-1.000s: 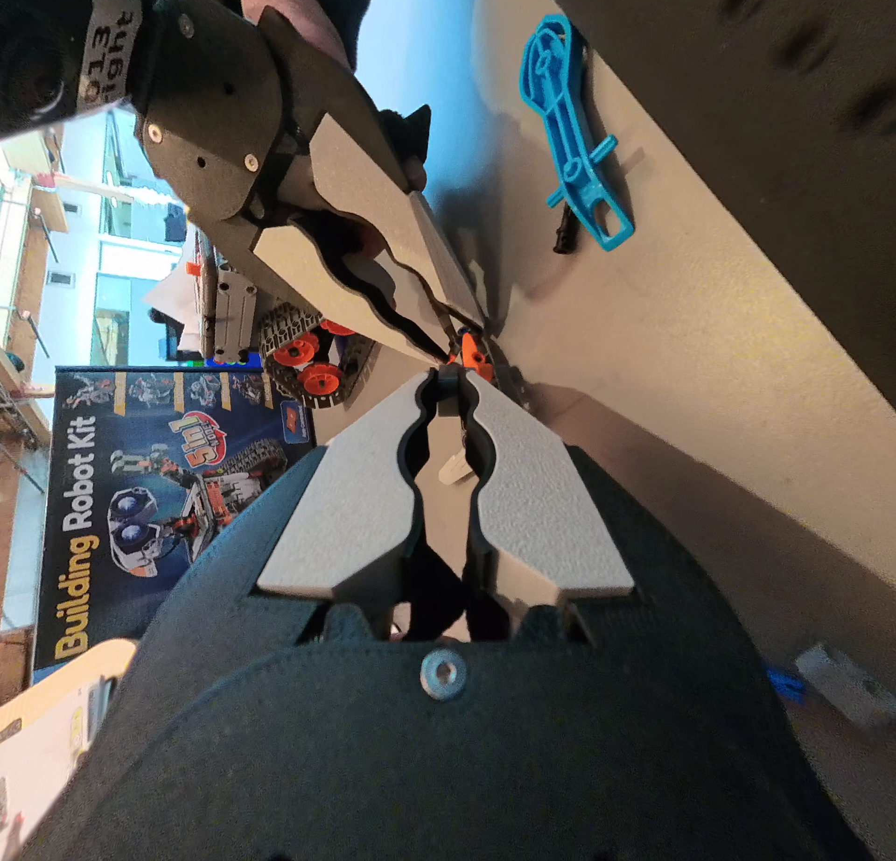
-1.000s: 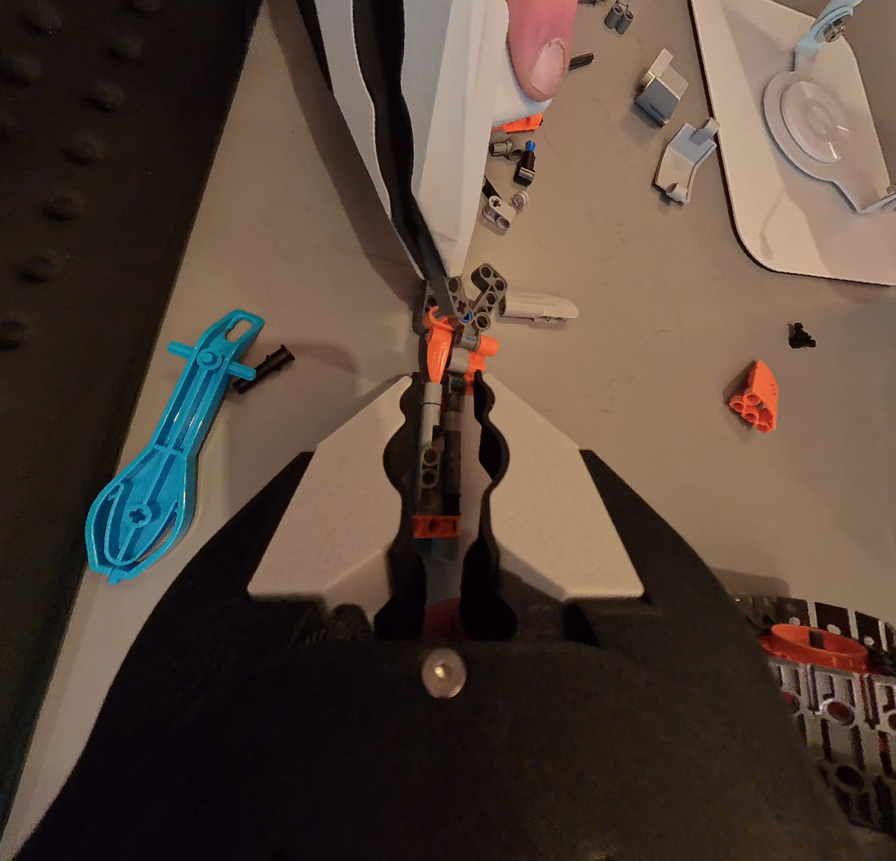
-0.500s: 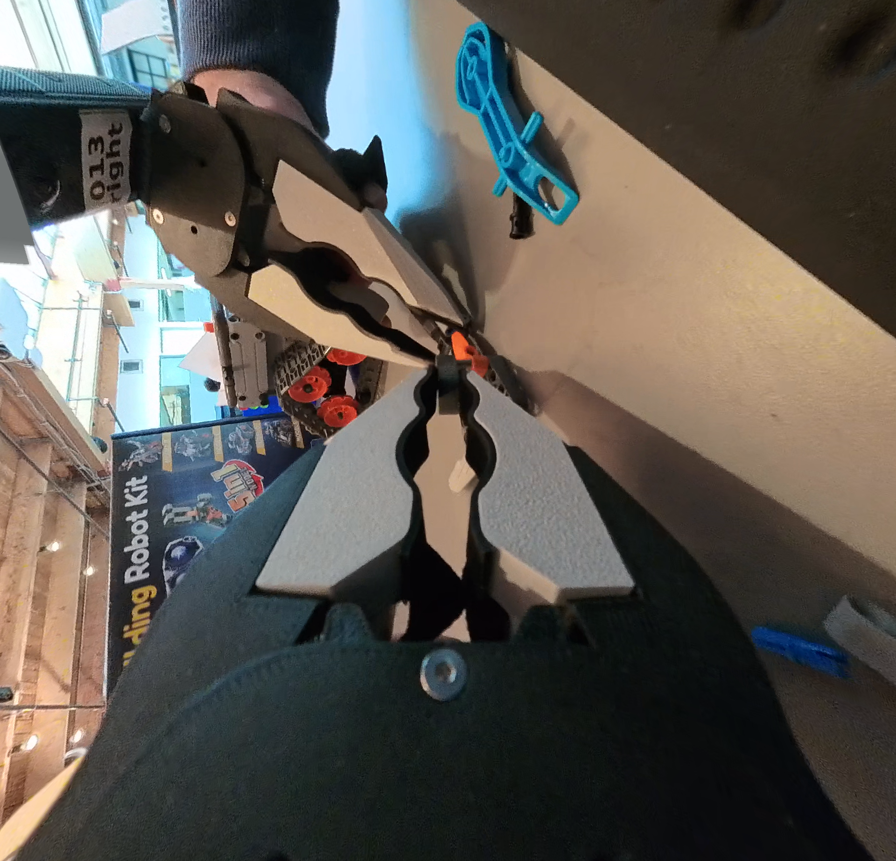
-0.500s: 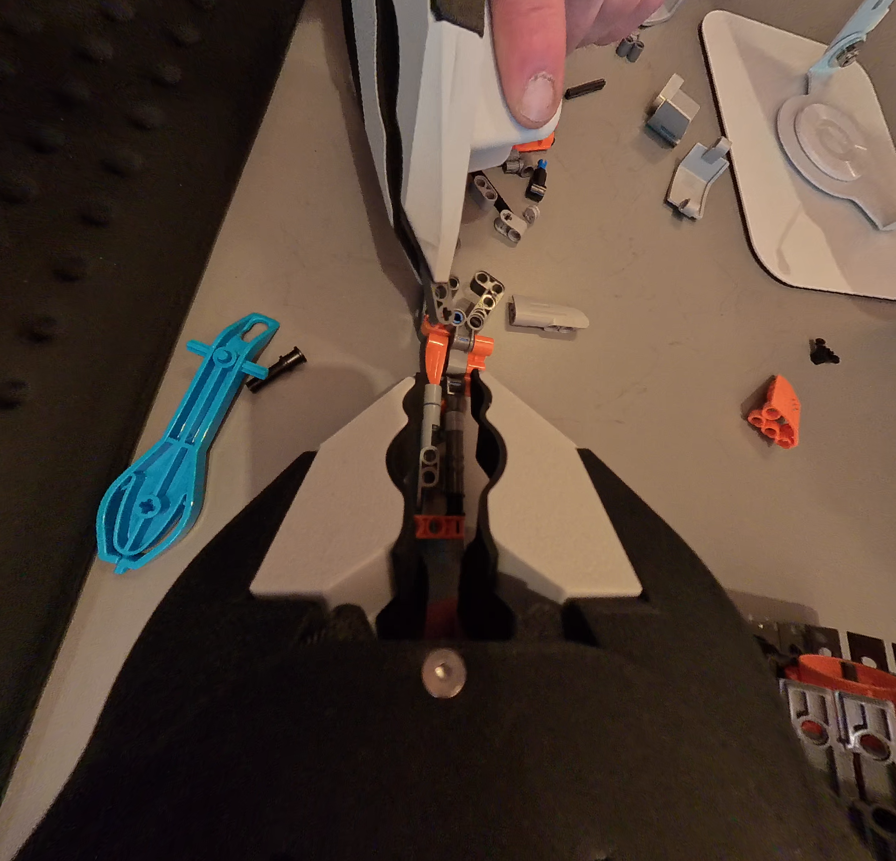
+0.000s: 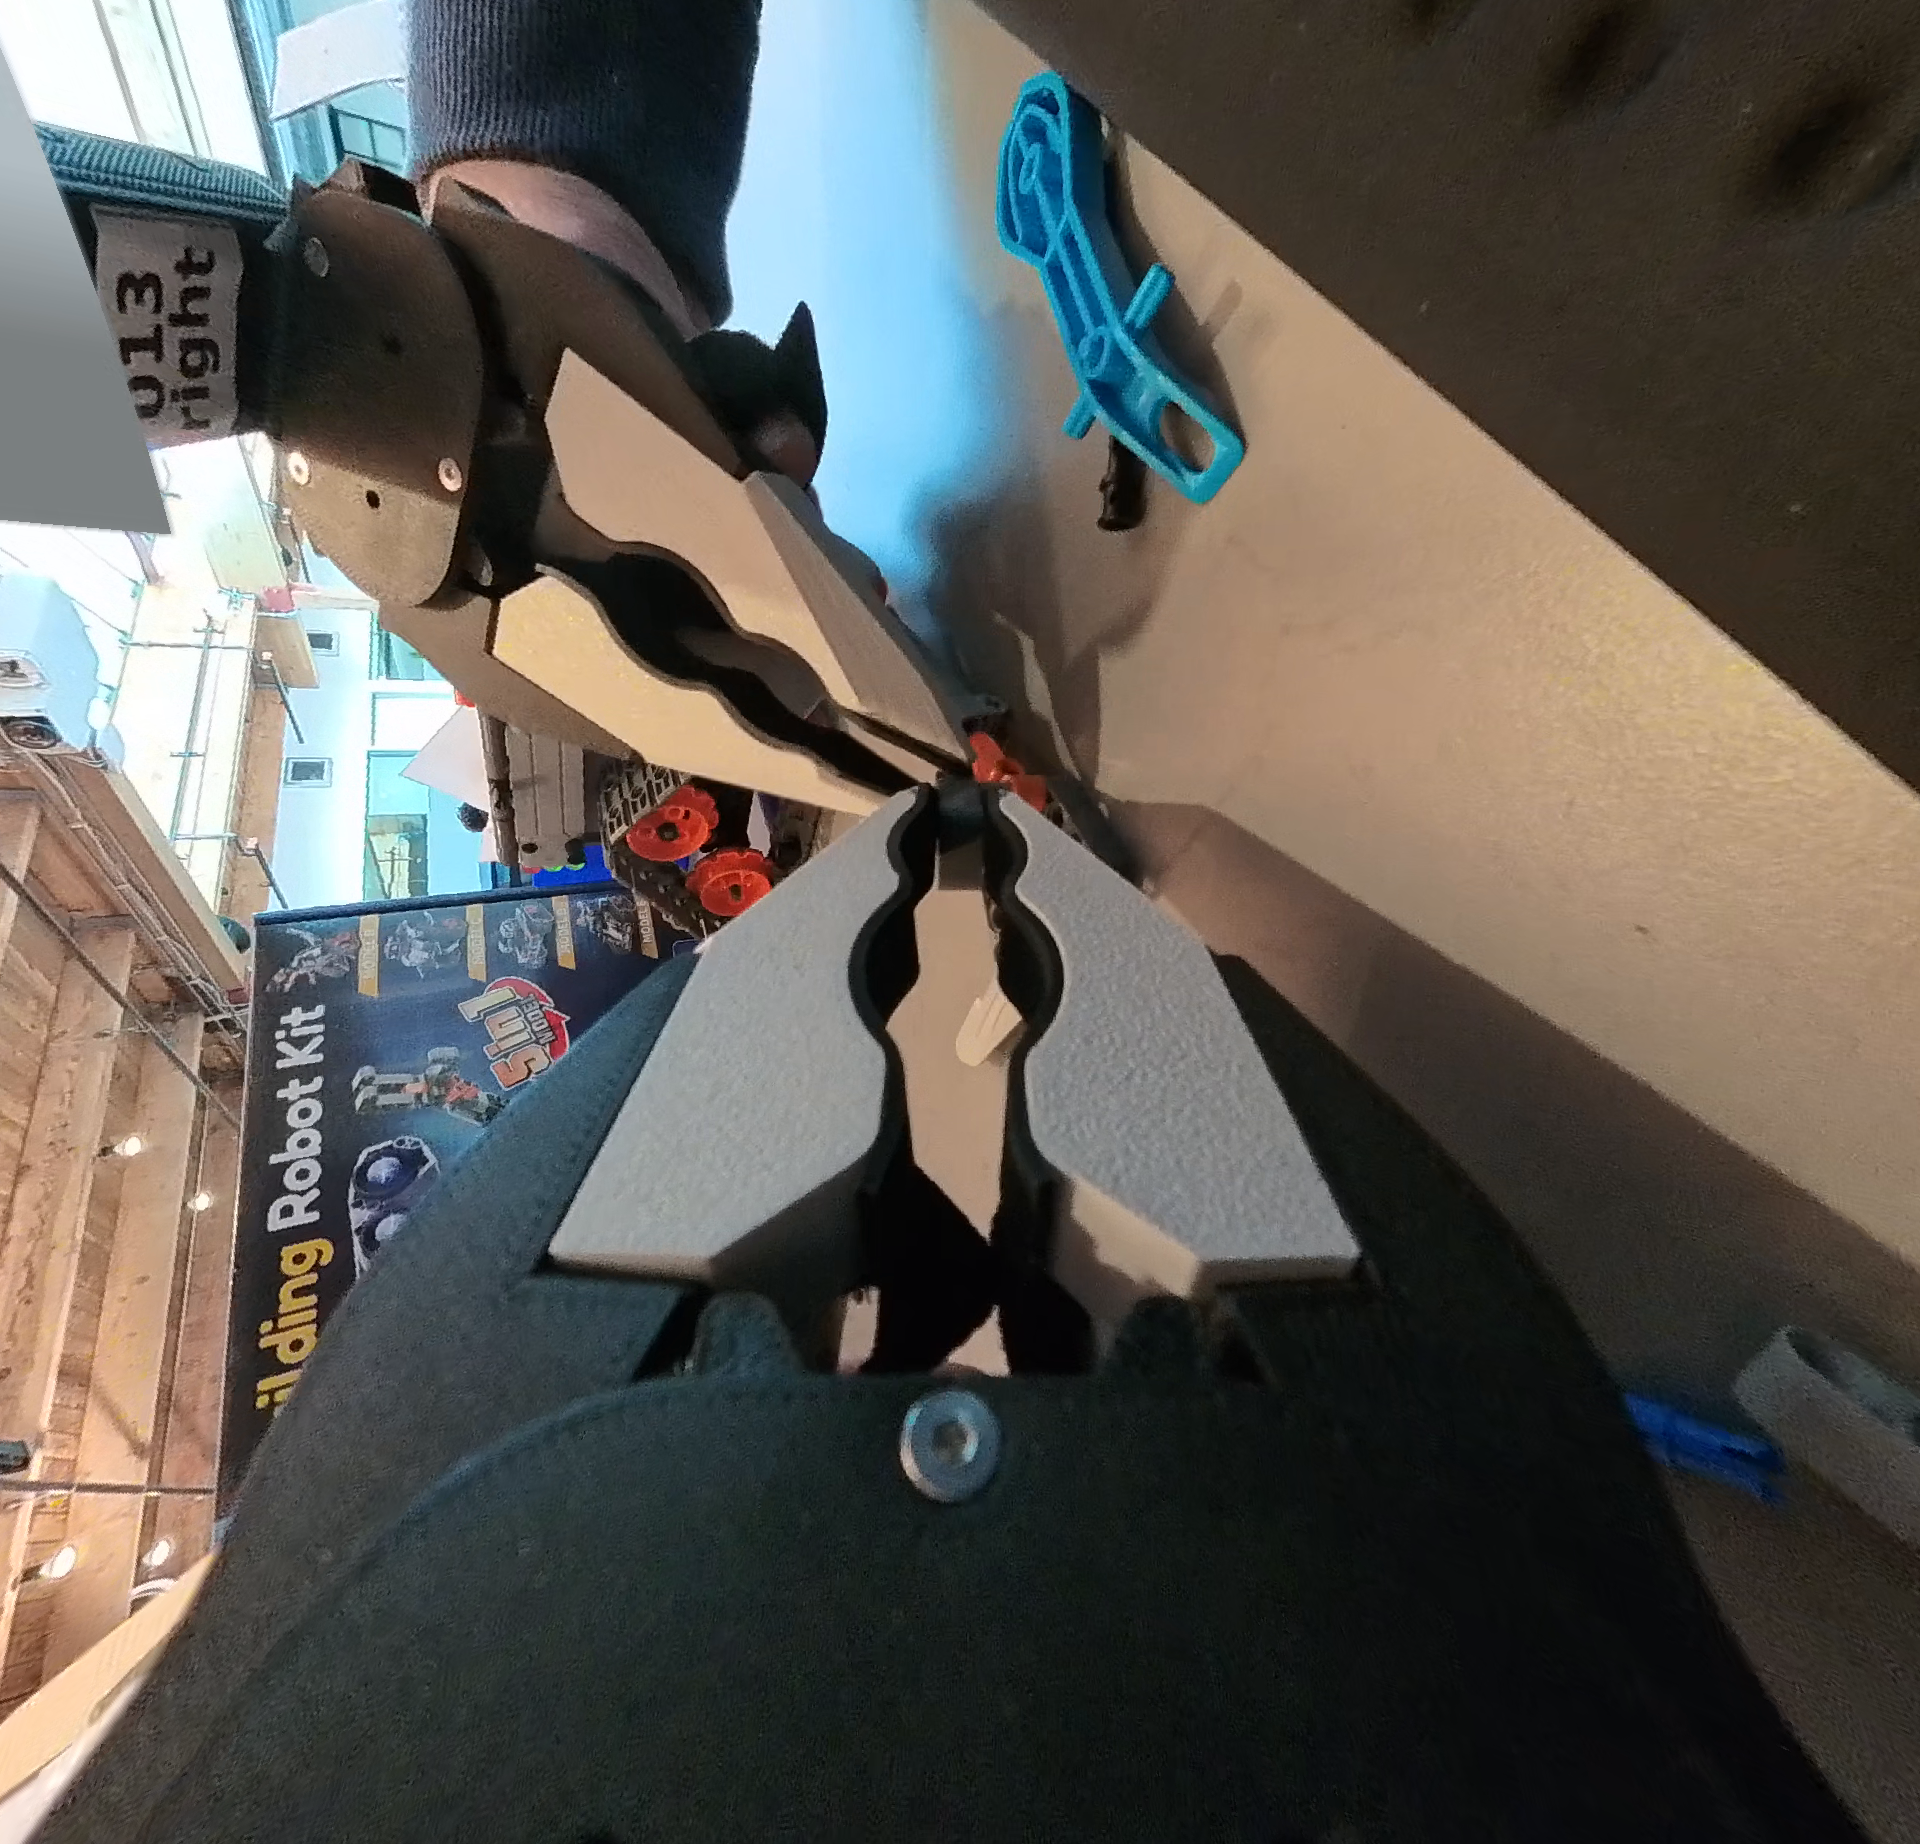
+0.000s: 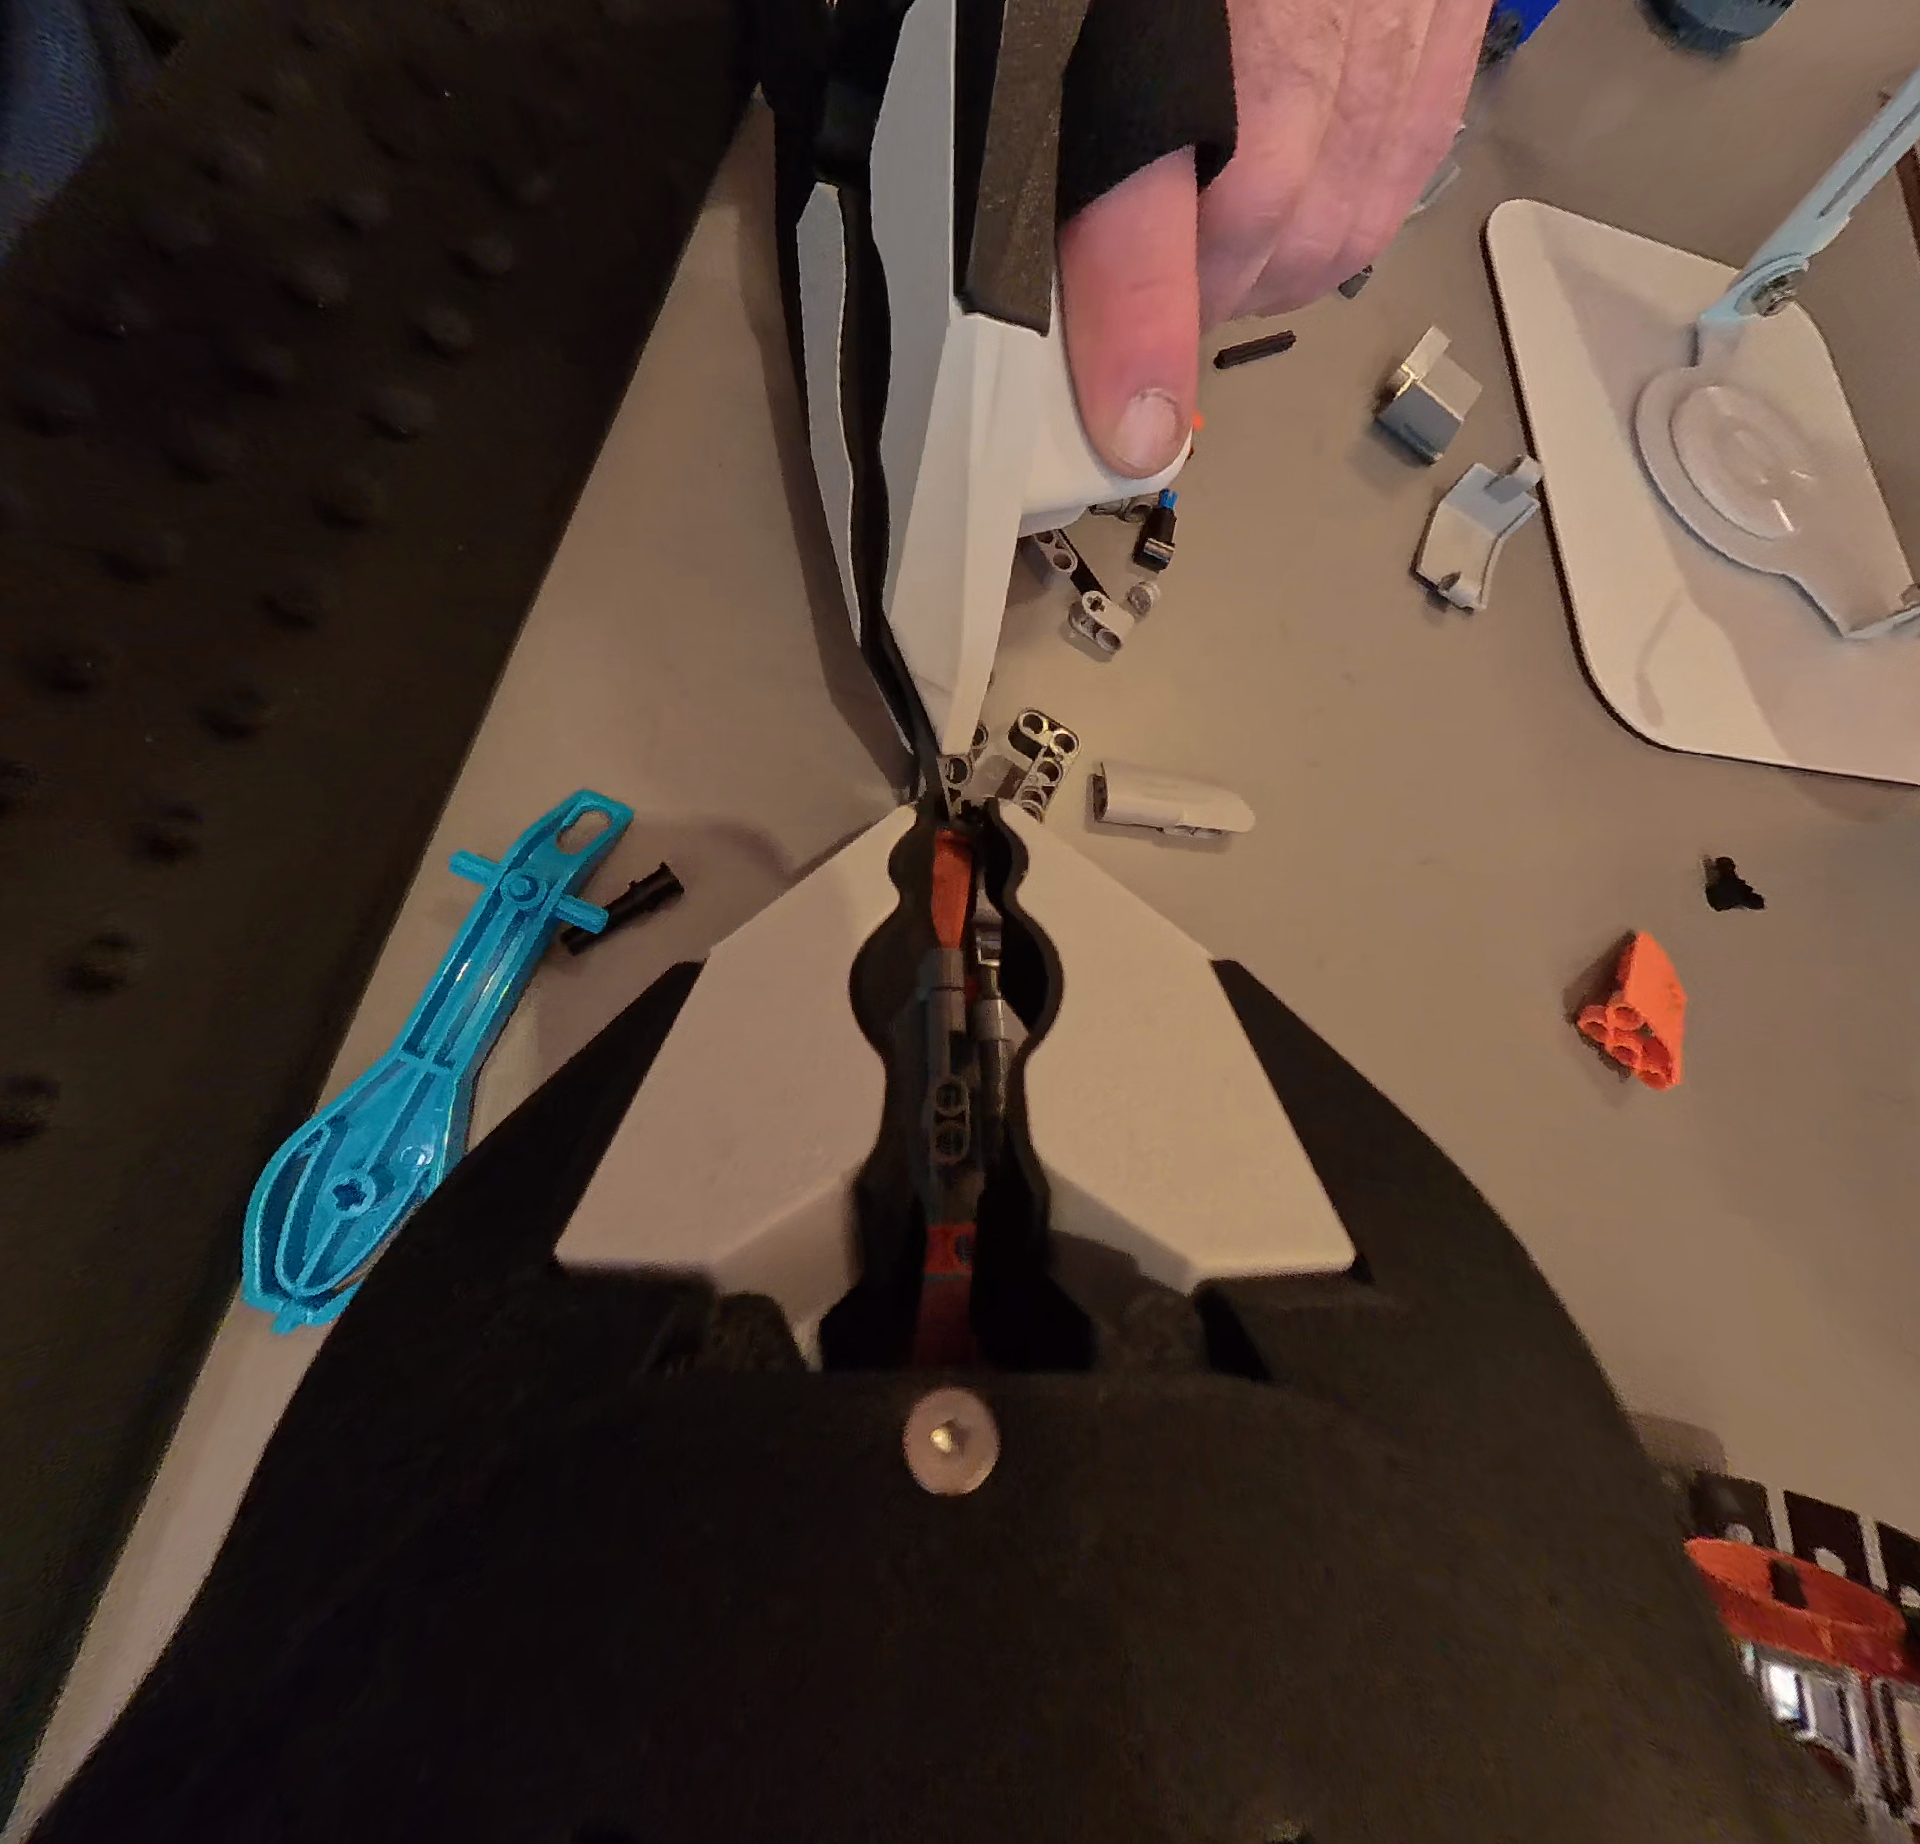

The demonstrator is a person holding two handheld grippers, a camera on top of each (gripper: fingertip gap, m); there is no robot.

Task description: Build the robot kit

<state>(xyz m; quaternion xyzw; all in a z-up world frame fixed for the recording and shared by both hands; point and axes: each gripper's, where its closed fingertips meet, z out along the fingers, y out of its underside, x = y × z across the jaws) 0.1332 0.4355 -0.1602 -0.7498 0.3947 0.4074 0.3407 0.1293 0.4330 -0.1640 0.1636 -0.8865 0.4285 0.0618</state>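
Observation:
My right gripper (image 6: 956, 823) is shut on a slim grey and orange brick assembly (image 6: 948, 1025) that lies lengthwise between its fingers. My left gripper (image 5: 961, 805) is shut on a small dark grey connector piece (image 5: 961, 820) at the assembly's orange front end (image 5: 1000, 771). The two grippers meet tip to tip just above the grey table (image 6: 1351, 963). In the right wrist view the left gripper (image 6: 940, 771) comes down from above, with a person's hand (image 6: 1278, 132) on it. In the left wrist view the right gripper (image 5: 940, 760) comes in from the upper left.
A blue brick tool (image 6: 416, 1067) and a black pin (image 6: 623, 906) lie left by the dark studded mat (image 6: 312, 340). A white piece (image 6: 1169, 807), an orange piece (image 6: 1631, 1025) and several small grey pieces lie right. A white board with a stand (image 6: 1621, 589), a kit box (image 5: 416, 1067) and a tracked model (image 5: 686, 849) stand around. The black pin (image 6: 623, 906) is about 6 centimeters from both grippers' fingertips. The left camera catches it too, in the left wrist view (image 5: 1116, 458).
The assembly's orange end, which stuck out past my right fingertips, now sits between them. The grippers have closed in tip to tip. More of the hand on the left gripper shows.

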